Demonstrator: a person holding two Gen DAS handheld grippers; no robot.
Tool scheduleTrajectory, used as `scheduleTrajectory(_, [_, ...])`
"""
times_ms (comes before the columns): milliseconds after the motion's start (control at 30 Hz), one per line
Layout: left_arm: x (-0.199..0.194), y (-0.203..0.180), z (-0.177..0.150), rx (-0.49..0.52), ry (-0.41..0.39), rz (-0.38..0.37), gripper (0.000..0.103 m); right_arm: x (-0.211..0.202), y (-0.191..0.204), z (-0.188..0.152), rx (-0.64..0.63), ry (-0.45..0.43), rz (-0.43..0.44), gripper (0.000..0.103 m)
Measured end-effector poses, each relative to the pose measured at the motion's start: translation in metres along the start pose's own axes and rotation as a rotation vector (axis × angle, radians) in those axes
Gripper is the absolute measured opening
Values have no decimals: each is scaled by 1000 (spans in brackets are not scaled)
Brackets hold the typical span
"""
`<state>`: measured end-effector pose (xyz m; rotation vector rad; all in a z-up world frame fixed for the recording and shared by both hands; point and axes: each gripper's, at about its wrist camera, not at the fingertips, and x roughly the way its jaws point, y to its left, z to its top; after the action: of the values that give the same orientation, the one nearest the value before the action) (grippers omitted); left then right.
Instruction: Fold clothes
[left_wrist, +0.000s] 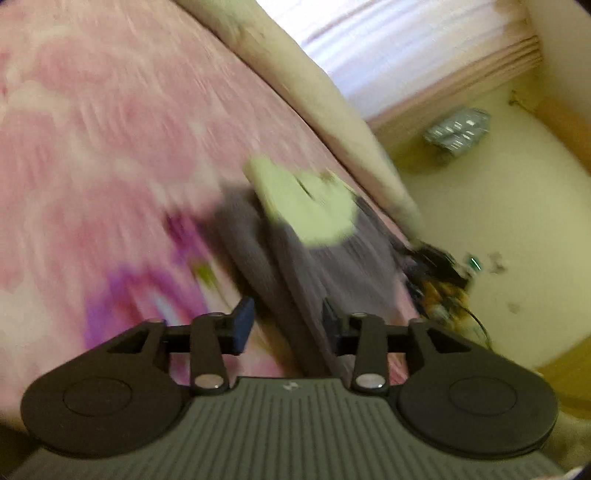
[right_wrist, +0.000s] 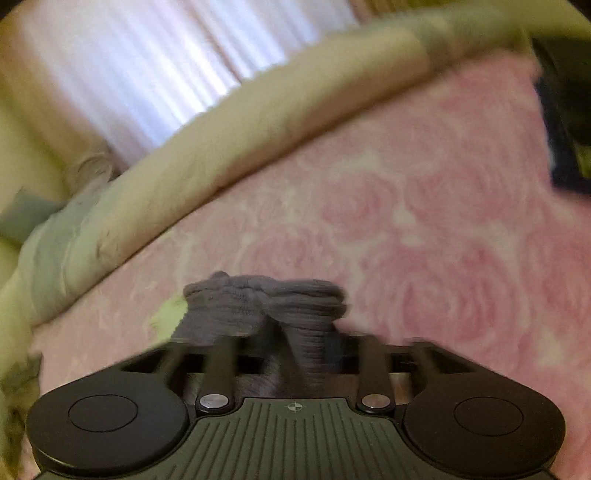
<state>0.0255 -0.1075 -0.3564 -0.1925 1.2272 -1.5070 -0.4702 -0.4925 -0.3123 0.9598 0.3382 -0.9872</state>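
A grey knit garment (left_wrist: 332, 266) with a pale green patch (left_wrist: 306, 206) lies on the pink bedspread (left_wrist: 110, 147) near its right edge. In the left wrist view my left gripper (left_wrist: 286, 323) is open. A grey strip of the garment runs between its blue pads (left_wrist: 242, 325), with pink showing beside the left pad. In the right wrist view the grey garment (right_wrist: 266, 299) is bunched up in front of my right gripper (right_wrist: 295, 347). The cloth hangs down between the wide-apart fingers and hides their tips. A bit of green (right_wrist: 166, 314) shows at its left. Both views are blurred.
A cream padded bed edge (left_wrist: 332, 103) borders the bedspread. On the pale floor beyond it lie a silvery packet (left_wrist: 458, 129) and dark cables and clutter (left_wrist: 439, 273). A light curtain (right_wrist: 166, 66) hangs behind. A dark object (right_wrist: 565, 110) sits at the bedspread's (right_wrist: 424, 221) right edge.
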Motion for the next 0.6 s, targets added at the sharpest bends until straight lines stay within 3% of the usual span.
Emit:
scheduleTrajectory(33, [3, 3, 10, 0, -21, 23, 43, -8, -10, -13, 60, -28, 33, 63])
scheduleTrajectory(200, [25, 19, 47, -37, -52, 48, 54, -62, -37, -88, 265, -52, 156, 64])
scheduleTrajectory(300, [42, 26, 64, -56, -45, 36, 59, -70, -26, -128, 339, 0, 194, 63])
scheduleTrajectory(500, [78, 22, 65, -60, 34, -14, 62, -84, -2, -207, 484, 103, 269, 63])
scheduleTrajectory(600, [89, 17, 58, -15, 56, 5, 57, -72, 19, -217, 467, 70, 259, 63])
